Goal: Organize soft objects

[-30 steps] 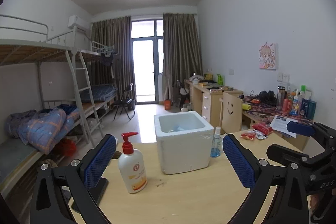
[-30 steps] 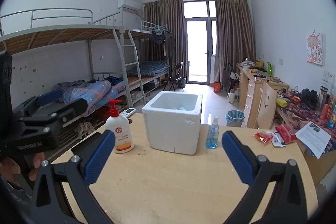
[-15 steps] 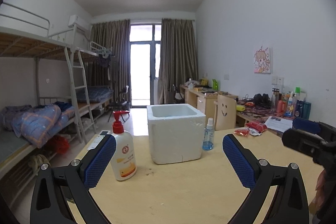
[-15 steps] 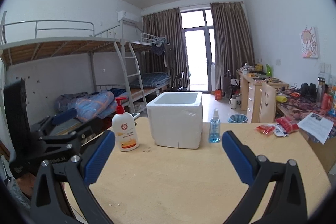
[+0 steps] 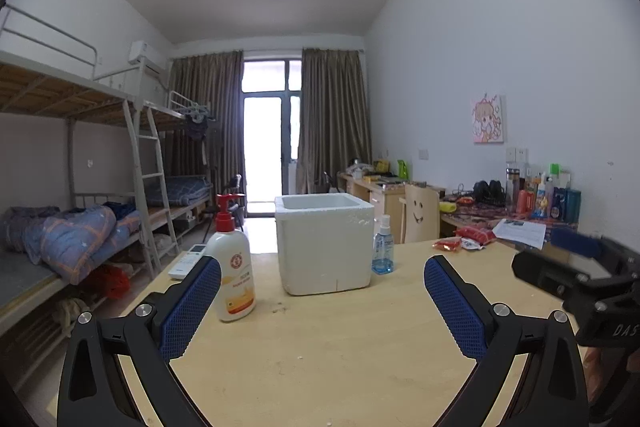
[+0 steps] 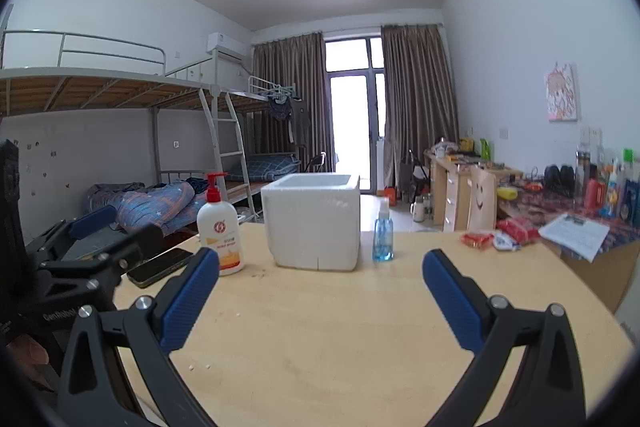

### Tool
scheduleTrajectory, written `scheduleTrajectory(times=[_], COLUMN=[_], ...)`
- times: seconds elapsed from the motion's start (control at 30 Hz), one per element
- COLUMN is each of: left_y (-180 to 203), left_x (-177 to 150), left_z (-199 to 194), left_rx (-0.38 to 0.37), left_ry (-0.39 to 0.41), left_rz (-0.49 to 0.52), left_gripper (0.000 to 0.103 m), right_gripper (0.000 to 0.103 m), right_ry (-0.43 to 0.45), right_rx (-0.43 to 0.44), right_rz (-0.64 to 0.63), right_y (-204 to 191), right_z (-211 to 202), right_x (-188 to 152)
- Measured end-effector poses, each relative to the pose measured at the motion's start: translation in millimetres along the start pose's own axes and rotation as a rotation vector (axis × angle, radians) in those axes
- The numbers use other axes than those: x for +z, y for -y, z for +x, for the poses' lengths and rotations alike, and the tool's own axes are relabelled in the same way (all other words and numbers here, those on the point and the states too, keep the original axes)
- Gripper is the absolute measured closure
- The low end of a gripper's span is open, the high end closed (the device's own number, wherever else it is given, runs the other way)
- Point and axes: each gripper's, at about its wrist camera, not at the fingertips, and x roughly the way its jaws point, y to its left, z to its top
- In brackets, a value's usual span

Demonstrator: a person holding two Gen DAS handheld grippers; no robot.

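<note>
A white foam box (image 5: 326, 241) (image 6: 314, 221) stands open-topped on the wooden table (image 5: 340, 347) (image 6: 340, 327). Left of it is a white lotion pump bottle (image 5: 233, 267) (image 6: 220, 233) with a red pump. Right of it is a small blue spray bottle (image 5: 382, 247) (image 6: 383, 237). Red and white snack packets (image 5: 466, 239) (image 6: 500, 235) lie at the table's far right. My left gripper (image 5: 322, 307) is open and holds nothing, low over the near table. My right gripper (image 6: 320, 301) is also open and holds nothing. Each gripper shows at the edge of the other's view.
A phone (image 6: 160, 267) lies at the table's left edge, and a white remote (image 5: 187, 261) sits nearby. Bunk beds with bedding (image 5: 76, 239) line the left wall. Desks with clutter (image 5: 532, 203) and a chair with a smiley face (image 5: 418, 213) stand along the right wall.
Both grippers have dropped lower and tilted up, so the box's inside no longer shows. The views now run almost level across the table. Both stay open.
</note>
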Motion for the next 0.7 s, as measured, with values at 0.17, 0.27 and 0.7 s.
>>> scheduleTrajectory(times=[0.17,0.27,0.7], left_y=[-0.3,1.0,8.1], left_x=[-11.6,-19.4,-31.5], left_z=[-16.8,-20.9,-52.8], left_rx=[0.027,0.030,0.048], left_ry=[0.021,-0.007,0.010], left_rz=[0.003,0.004,0.029], left_gripper=[0.001,0.001,0.001], right_gripper=[0.000,0.000,0.000], right_ry=[-0.014,-0.005,0.043], right_rx=[-0.019,-0.042,-0.177], right_rz=[0.014,0.024,-0.023], right_y=[-2.9,-5.5,-25.3], right_z=[-6.9,-14.9,-56.0], right_x=[-12.8,-15.8,-28.3])
